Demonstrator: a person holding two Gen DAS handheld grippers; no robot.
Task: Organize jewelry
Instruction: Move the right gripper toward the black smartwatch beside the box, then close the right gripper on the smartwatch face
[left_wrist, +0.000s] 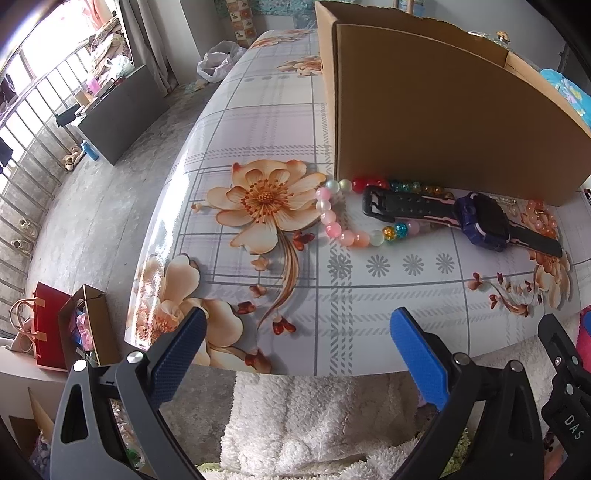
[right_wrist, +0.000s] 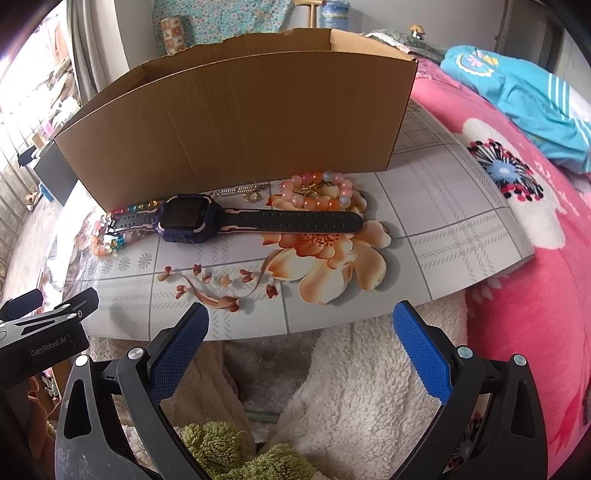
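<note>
A dark purple smartwatch with a black and pink strap lies on the floral board in front of an open cardboard box. A multicoloured bead bracelet lies partly under its buckle end. An orange and pink bead bracelet and a thin chain with a gold clasp lie by the box wall. My left gripper and right gripper are open and empty, at the board's near edge.
The floral board rests on a bed with white fleece, a pink blanket and blue clothing. The floor drops off left of the board, with bags and a dark cabinet there.
</note>
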